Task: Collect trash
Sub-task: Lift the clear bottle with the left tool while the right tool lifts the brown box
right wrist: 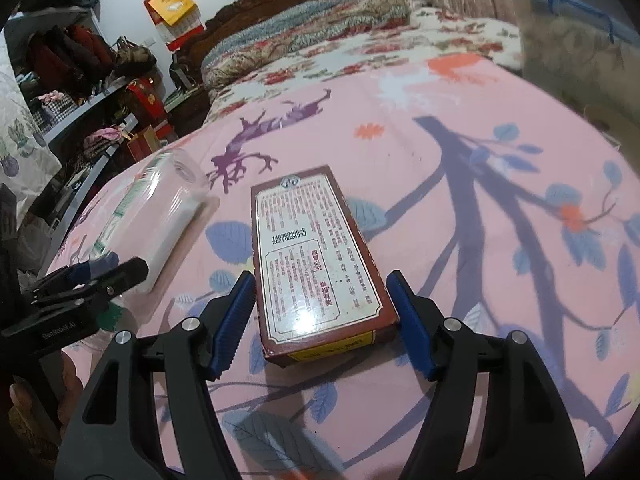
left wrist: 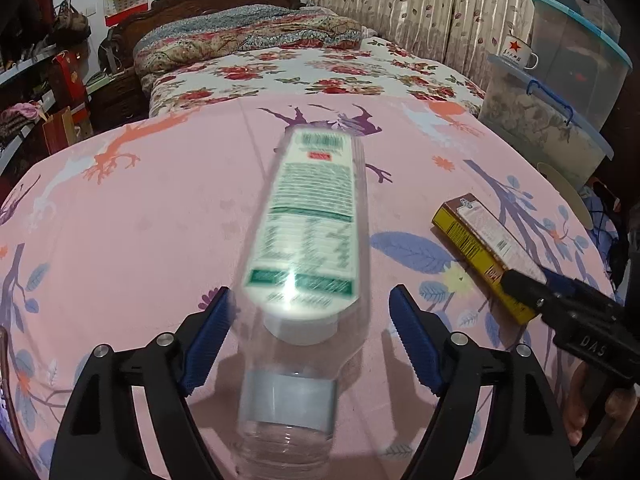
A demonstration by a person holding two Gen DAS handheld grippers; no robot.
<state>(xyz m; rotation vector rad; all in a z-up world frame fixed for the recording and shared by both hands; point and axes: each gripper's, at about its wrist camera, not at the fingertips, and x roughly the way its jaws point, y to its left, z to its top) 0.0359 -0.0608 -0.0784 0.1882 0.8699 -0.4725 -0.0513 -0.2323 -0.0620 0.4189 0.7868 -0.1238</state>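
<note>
A clear plastic bottle [left wrist: 304,240] with a white and green label lies on the pink sheet, its neck end between the fingers of my open left gripper [left wrist: 312,340]; the pads stand a little off its sides. A flat brown and yellow box [right wrist: 316,256] lies on the sheet, its near end between the fingers of my open right gripper [right wrist: 322,320], pads close to its sides but apart. The box [left wrist: 484,248] and the right gripper [left wrist: 524,284] also show in the left wrist view at the right. The bottle [right wrist: 160,216] and left gripper [right wrist: 116,272] show at the left of the right wrist view.
The pink patterned sheet [left wrist: 140,220] covers the surface. Beyond it is a bed with a floral cover [left wrist: 304,68] and folded quilts. Stacked clear storage bins [left wrist: 560,92] with a mug on top stand at the right. Shelves with bags [left wrist: 48,92] stand at the left.
</note>
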